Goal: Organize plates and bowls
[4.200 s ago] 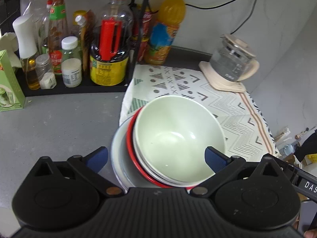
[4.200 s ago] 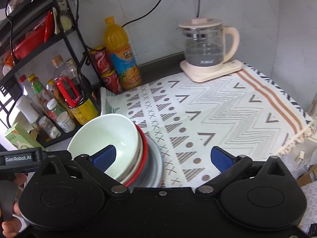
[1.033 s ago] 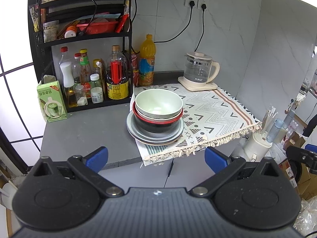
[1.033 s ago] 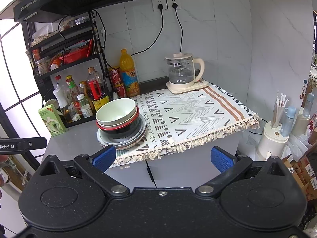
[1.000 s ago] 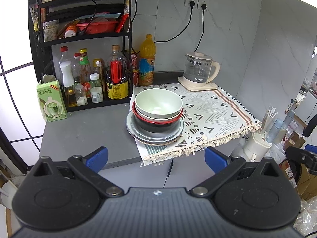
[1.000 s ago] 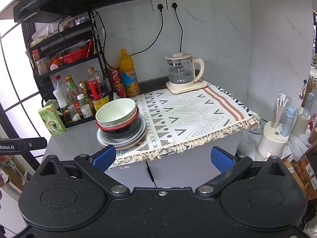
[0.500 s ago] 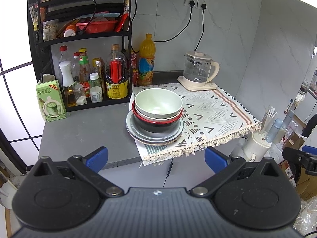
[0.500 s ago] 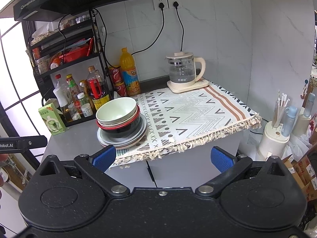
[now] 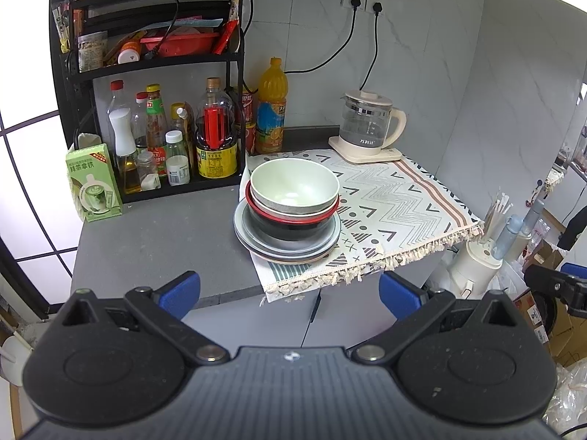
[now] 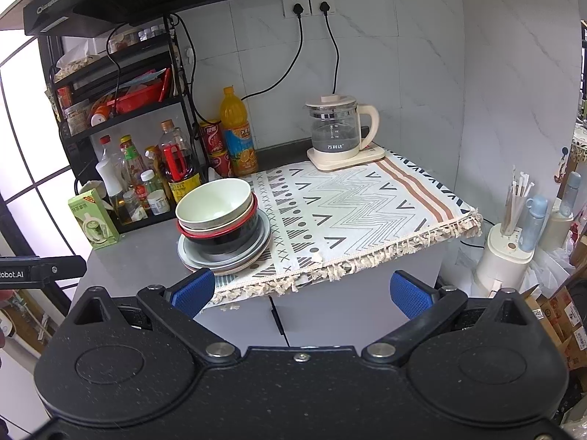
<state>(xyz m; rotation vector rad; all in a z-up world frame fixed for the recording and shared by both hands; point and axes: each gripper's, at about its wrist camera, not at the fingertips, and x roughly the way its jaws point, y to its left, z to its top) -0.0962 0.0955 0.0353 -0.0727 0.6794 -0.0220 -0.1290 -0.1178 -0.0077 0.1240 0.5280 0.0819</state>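
One stack of dishes stands at the left edge of the patterned cloth (image 9: pixel 396 198) (image 10: pixel 359 205). On top is a pale green bowl (image 9: pixel 293 185) (image 10: pixel 212 203), nested in a white bowl and a red-rimmed black bowl (image 9: pixel 290 225) (image 10: pixel 223 238). Grey plates (image 9: pixel 290 247) (image 10: pixel 227 256) lie underneath. My left gripper (image 9: pixel 290 291) is open and empty, held well back from the counter. My right gripper (image 10: pixel 301 289) is open and empty too, also far from the stack.
A black rack (image 9: pixel 154 66) with bottles and a green carton (image 9: pixel 93 183) fills the back left. An orange juice bottle (image 9: pixel 271 110) and a glass kettle (image 9: pixel 365 124) stand by the wall. A white holder with straws (image 10: pixel 510 249) sits right of the counter.
Compared with 4.2 s ago, both grippers have pulled far back from the stack, which stays in place. Over the last second the views barely shift.
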